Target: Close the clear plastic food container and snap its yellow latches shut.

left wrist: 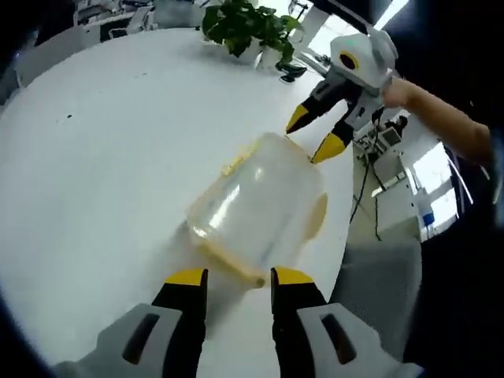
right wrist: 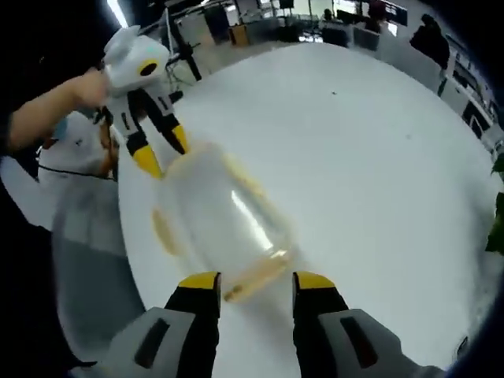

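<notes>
Two open grippers, left gripper (left wrist: pixel 235 277) and right gripper (right wrist: pixel 256 282), flank the blurred clear container (left wrist: pixel 256 206) with yellow latches (left wrist: pixel 232 264) on a white round table (left wrist: pixel 102 173); office beyond.

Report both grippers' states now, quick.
Left gripper: open, jaws astride the near yellow latch of the clear plastic food container, holding nothing.
Right gripper: open, at the opposite end, holding nothing.

No text, label or number can be read anywhere.
</notes>
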The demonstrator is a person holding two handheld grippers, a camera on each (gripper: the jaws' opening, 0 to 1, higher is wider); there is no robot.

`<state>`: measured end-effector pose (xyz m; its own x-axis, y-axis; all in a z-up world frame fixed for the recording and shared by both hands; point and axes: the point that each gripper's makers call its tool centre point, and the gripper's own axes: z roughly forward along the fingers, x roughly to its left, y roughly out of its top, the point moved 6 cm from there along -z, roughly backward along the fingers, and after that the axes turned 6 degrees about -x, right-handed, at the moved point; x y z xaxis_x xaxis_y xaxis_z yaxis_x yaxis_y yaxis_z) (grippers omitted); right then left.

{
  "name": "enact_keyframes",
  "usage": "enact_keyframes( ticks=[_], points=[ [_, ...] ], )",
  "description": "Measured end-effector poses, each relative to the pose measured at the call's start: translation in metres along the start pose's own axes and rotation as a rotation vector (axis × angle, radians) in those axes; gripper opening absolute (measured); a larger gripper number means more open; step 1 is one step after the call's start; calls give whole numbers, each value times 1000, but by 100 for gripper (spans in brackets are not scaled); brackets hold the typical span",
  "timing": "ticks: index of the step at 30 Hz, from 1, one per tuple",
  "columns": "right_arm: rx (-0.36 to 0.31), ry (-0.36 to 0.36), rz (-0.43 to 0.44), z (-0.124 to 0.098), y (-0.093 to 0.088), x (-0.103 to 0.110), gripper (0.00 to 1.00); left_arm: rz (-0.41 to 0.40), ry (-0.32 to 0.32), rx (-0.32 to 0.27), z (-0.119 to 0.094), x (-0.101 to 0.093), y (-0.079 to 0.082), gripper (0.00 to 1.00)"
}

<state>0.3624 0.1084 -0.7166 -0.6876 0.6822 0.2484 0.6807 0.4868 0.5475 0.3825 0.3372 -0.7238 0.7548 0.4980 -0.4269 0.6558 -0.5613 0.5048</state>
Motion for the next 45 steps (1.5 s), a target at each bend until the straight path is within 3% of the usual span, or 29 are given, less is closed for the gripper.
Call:
enact_keyframes(
  ticks=[1, 4, 6, 10, 17, 21, 28, 38, 45],
  points=[
    [-9, -6, 28, 1, -1, -1, 35, -49, 17, -7, 0, 4, 0, 30],
    [-14, -10, 52, 1, -3, -3, 33, -97, 24, -26, 2, 5, -1, 30],
    [-11, -10, 55, 3, -5, -2, 33, -98, 35, -9, 4, 5, -4, 30],
    [-2, -13, 58, 4, -7, -2, 33, -157, 59, -49, 5, 7, -2, 31],
    [-8, -6, 98, 4, -8, 0, 32, -231, 66, -66, 9, 2, -1, 29],
    [-17, 9, 126, 6, -8, 3, 31, -218, 73, -77, 12, -2, -1, 32],
    [-6, 5, 131, 6, -8, 8, 27, -273, 81, -80, 11, -3, -3, 31],
    [-31, 16, 194, 6, -11, 7, 26, -308, 86, -86, 11, -3, -3, 28],
    [-34, 13, 190, 6, -10, 8, 25, -316, 93, -90, 10, -4, -2, 27]
  ],
)
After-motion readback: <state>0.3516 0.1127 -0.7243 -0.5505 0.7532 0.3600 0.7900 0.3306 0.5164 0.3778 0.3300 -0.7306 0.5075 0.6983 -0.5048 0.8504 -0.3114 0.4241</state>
